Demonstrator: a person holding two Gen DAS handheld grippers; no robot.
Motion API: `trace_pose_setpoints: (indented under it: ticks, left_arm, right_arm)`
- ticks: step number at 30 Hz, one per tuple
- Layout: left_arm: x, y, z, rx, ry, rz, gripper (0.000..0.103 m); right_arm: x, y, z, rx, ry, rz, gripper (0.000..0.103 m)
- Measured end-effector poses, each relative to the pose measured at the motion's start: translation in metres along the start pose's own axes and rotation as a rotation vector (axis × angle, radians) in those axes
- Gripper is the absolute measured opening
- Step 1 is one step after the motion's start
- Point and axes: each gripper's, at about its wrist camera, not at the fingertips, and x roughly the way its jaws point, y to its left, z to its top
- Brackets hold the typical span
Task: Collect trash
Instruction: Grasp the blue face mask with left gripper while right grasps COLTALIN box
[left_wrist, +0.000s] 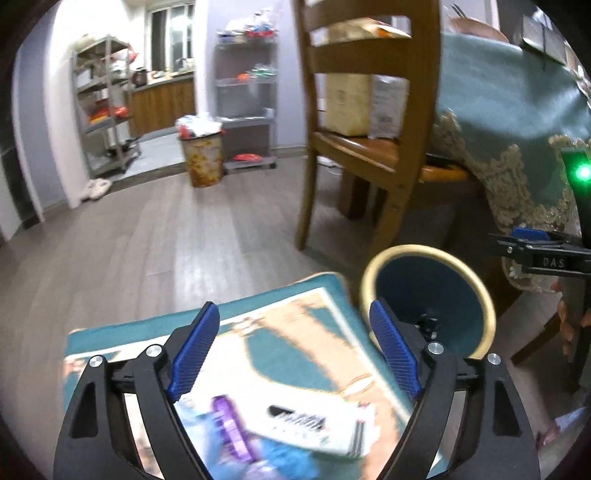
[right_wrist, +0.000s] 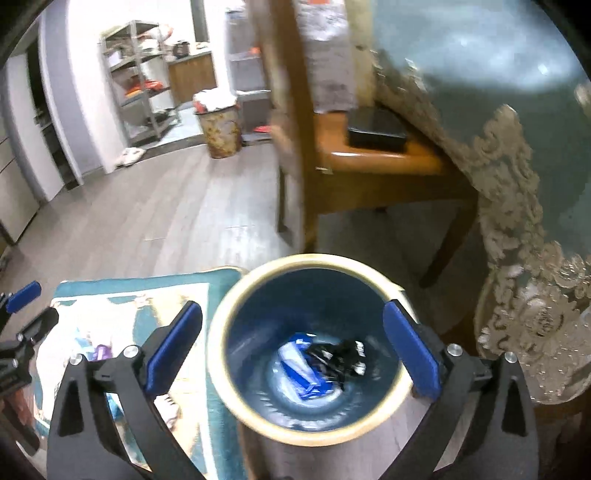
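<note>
A round blue bin with a cream rim (right_wrist: 308, 430) stands on the floor; blue-white and black wrappers (right_wrist: 321, 363) lie in its bottom. My right gripper (right_wrist: 291, 350) is open and empty directly above the bin. The bin also shows in the left wrist view (left_wrist: 480, 295). My left gripper (left_wrist: 295, 350) is open and empty above a teal patterned mat (left_wrist: 288, 332). On the mat lie a white printed wrapper (left_wrist: 317, 424), a purple wrapper (left_wrist: 232, 428) and blue wrappers (left_wrist: 280, 461), blurred.
A wooden chair (left_wrist: 369, 147) with boxes on its seat stands beyond the mat. A table with a green lace-edged cloth (left_wrist: 517, 122) is to the right. A full patterned waste bin (left_wrist: 203, 158) and metal shelves (left_wrist: 103, 103) stand far back.
</note>
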Motion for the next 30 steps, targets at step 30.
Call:
trace_pose_setpoints:
  ticks: [30]
  left_arm:
    - [0.045,0.124,-0.098,-0.195,0.304,0.132,0.084]
  right_arm:
    - [0.096,0.182,-0.116,-0.522,0.391,0.239,0.097]
